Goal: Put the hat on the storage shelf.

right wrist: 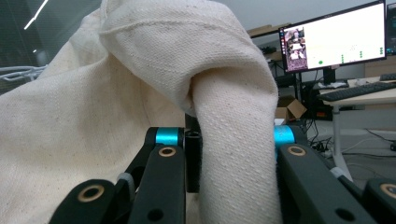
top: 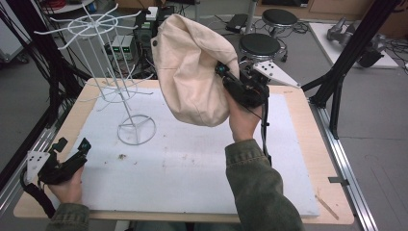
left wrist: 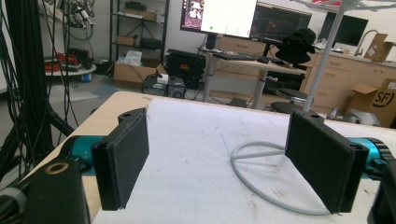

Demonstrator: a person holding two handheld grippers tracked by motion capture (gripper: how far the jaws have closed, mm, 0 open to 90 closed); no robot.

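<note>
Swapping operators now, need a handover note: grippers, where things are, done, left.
Right gripper: shut on a fold of the cream cloth hat, held up in the air above the far part of the white mat; in the right gripper view the fabric is pinched between the fingers.
Left gripper: open, nothing between its fingers, low at the near left corner of the table.
White wire rack: upright on the mat, left of the hat, hooks bare.
Done: hat picked up.
Left: probably hang it on a rack hook, then let go.
</note>
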